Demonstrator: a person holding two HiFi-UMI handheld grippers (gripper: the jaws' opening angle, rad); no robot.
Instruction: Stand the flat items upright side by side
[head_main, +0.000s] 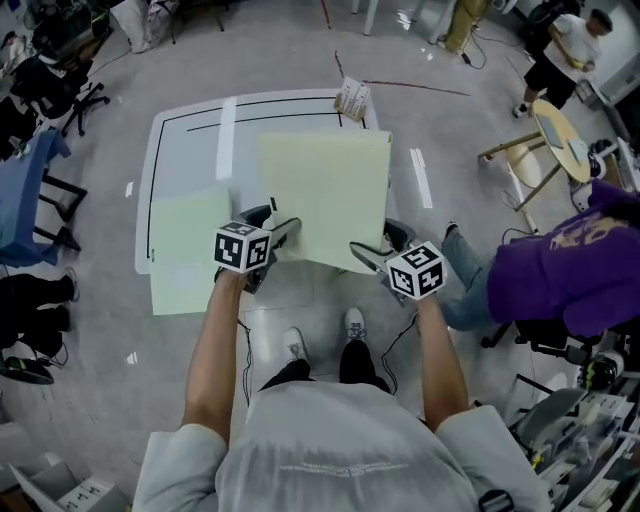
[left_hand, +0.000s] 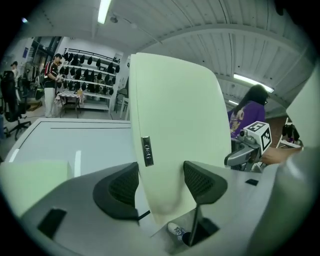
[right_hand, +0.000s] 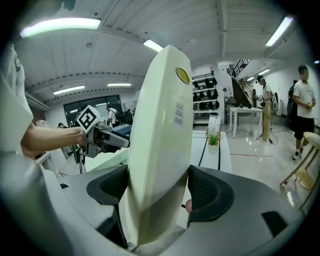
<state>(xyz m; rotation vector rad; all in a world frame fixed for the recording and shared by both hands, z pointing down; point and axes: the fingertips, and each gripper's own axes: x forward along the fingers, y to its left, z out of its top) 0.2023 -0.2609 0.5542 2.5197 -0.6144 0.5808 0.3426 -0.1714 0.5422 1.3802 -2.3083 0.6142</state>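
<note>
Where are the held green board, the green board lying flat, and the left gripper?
held green board (head_main: 325, 190), head view, middle of its face.
green board lying flat (head_main: 185, 250), head view, its bare middle.
left gripper (left_hand: 161, 184), left gripper view, between its jaws.

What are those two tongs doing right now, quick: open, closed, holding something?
Left tongs: closed on the green board, at its near left corner.
Right tongs: closed on the same board, at its near right corner.

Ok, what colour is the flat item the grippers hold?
Pale yellowish green; the flat item shows best in head view.
</note>
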